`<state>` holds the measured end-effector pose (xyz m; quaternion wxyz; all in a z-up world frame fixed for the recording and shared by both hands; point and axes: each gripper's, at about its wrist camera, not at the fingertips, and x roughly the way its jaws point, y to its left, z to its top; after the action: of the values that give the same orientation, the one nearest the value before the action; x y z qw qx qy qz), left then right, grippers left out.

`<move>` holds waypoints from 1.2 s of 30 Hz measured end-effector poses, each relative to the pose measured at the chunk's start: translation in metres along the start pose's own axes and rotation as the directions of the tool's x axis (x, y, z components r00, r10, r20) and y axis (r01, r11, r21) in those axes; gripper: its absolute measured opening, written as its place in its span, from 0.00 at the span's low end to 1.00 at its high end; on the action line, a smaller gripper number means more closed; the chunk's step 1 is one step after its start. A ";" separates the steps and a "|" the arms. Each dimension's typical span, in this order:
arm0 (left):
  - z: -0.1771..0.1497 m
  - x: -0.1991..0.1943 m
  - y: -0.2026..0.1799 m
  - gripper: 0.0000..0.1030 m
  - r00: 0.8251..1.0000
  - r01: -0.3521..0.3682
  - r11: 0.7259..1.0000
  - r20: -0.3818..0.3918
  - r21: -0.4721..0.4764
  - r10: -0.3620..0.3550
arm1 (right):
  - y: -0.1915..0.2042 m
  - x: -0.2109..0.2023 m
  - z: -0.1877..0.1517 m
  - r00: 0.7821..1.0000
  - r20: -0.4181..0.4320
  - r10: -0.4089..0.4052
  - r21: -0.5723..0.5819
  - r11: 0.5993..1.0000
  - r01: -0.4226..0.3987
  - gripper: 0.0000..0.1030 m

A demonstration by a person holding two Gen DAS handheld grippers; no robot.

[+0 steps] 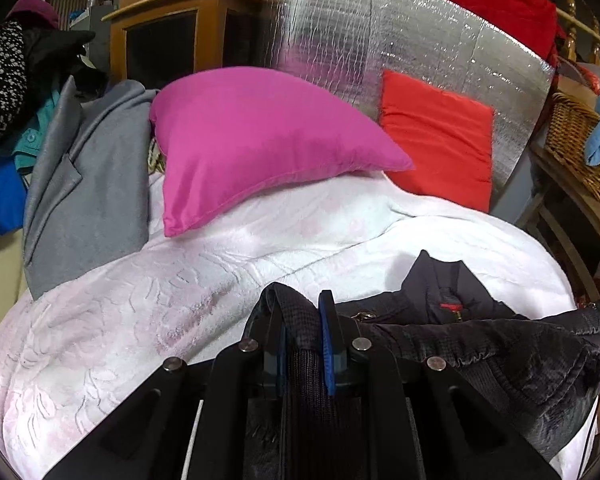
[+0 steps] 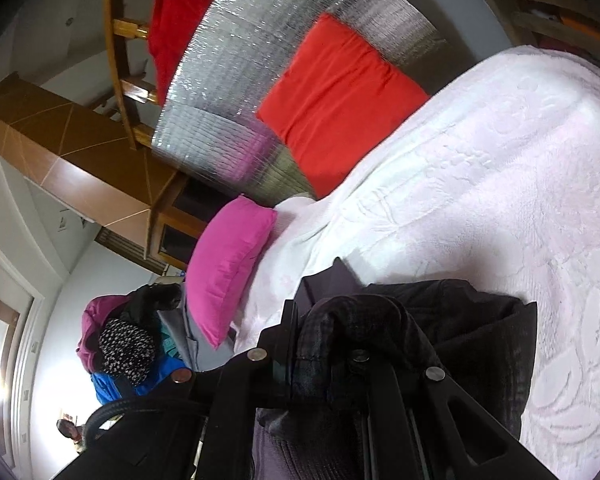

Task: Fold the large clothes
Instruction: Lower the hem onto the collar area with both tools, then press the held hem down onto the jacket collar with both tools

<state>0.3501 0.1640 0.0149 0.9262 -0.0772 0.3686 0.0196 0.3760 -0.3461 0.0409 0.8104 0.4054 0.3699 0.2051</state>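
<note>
A dark quilted jacket (image 1: 480, 344) lies on the white bedspread (image 1: 148, 312) at the lower right of the left wrist view, its collar with a red tag pointing away. My left gripper (image 1: 300, 312) is shut on a ribbed black edge of the jacket, the fabric pinched between the blue pads. In the right wrist view, which is rolled sideways, my right gripper (image 2: 332, 320) is shut on a bunched fold of the same jacket (image 2: 460, 340), which drapes over its fingers and hides the tips. The bedspread (image 2: 500, 160) fills the right of that view.
A magenta pillow (image 1: 260, 140) and a red pillow (image 1: 440, 136) lean on a silver foil panel (image 1: 360, 32) at the bed head. A grey coat (image 1: 84, 184) and a heap of other clothes (image 1: 4, 92) lie at the left. A wicker basket (image 1: 580, 148) stands at the right.
</note>
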 end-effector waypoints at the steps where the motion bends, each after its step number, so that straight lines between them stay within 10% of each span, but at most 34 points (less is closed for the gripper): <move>1: 0.000 0.004 0.000 0.15 1.000 -0.002 1.000 -0.006 -0.002 0.002 | -0.003 0.002 0.000 1.000 -0.002 -0.004 0.002 1.000 0.004 0.10; 36: 0.003 0.102 -0.004 0.15 0.984 -0.061 0.997 -0.163 0.055 0.069 | -0.092 0.073 0.016 0.988 -0.120 -0.098 0.208 0.971 0.121 0.10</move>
<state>0.4267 0.1584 -0.0529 0.8929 -0.0433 0.4468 0.0342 0.4386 -0.3621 -0.0589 0.7506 0.4577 0.4554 0.1405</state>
